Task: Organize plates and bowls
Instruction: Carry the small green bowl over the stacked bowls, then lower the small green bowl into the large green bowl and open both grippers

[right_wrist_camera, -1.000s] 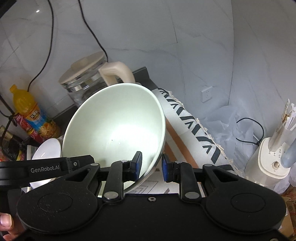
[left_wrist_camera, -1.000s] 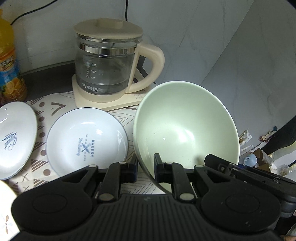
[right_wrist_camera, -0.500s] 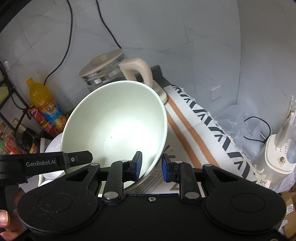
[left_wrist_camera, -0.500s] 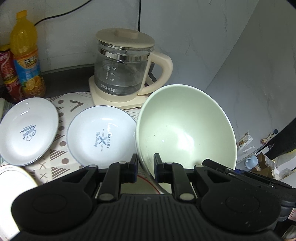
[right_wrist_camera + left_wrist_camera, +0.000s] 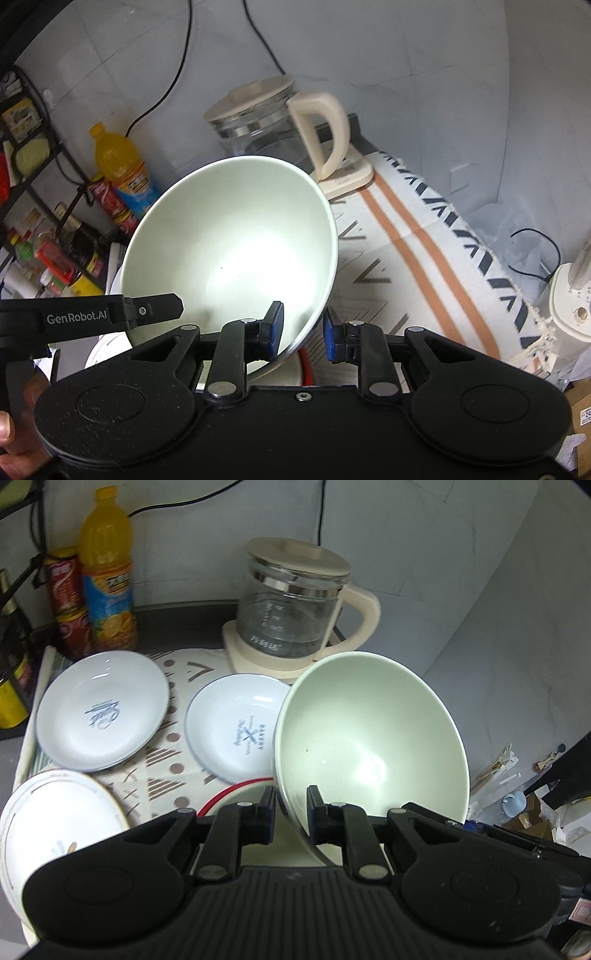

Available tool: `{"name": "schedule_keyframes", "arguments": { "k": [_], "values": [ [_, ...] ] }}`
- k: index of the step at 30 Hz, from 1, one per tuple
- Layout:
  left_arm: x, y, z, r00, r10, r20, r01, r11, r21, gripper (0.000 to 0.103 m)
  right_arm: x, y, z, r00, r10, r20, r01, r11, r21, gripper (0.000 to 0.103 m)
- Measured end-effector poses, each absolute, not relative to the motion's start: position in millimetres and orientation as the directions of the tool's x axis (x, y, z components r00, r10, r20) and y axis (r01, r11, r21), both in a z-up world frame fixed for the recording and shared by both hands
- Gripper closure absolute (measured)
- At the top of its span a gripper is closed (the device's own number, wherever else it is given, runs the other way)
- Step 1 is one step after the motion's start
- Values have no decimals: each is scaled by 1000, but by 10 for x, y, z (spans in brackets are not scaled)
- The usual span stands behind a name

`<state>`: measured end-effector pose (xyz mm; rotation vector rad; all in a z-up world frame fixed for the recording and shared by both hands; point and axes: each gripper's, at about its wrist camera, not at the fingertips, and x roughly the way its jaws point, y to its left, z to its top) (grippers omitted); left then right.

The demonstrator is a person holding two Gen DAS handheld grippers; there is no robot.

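Both tools carry one pale green bowl (image 5: 369,738) clear of the table: the left tool (image 5: 290,814) and the right tool (image 5: 301,328) are each nearly closed, pinching its rim at lower centre of their frames. This looks like the carrying step; next, the bowl likely has to be lowered level into the red-rimmed dish (image 5: 236,794) just below it, both tools letting go together.

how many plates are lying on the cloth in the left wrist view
3: one at far left, one with bakery print mid-cloth, one gold-trimmed at lower left. More may be hidden behind the held bowl.

Both wrist views close on bowl (image 5: 369,738)
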<state>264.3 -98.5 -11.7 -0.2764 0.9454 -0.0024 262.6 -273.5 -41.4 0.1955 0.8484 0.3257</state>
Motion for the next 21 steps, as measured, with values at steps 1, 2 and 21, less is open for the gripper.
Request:
{"name": "schedule_keyframes", "arguments": {
  "k": [1, 2, 21],
  "values": [
    [2618, -960, -121, 586, -121, -801, -125, 963, -237, 88, 2607, -2710, -421, 611, 362, -704, -210, 932, 296, 80],
    [2596, -930, -127, 584, -121, -802, -133, 961, -242, 88, 2591, -2684, -430, 605, 365, -707, -217, 931, 295, 80],
    [2343, -727, -420, 489, -128, -863, -207, 944, -257, 87, 2446, -2472, -683, 467, 384, -796, -269, 920, 286, 80]
  ]
}}
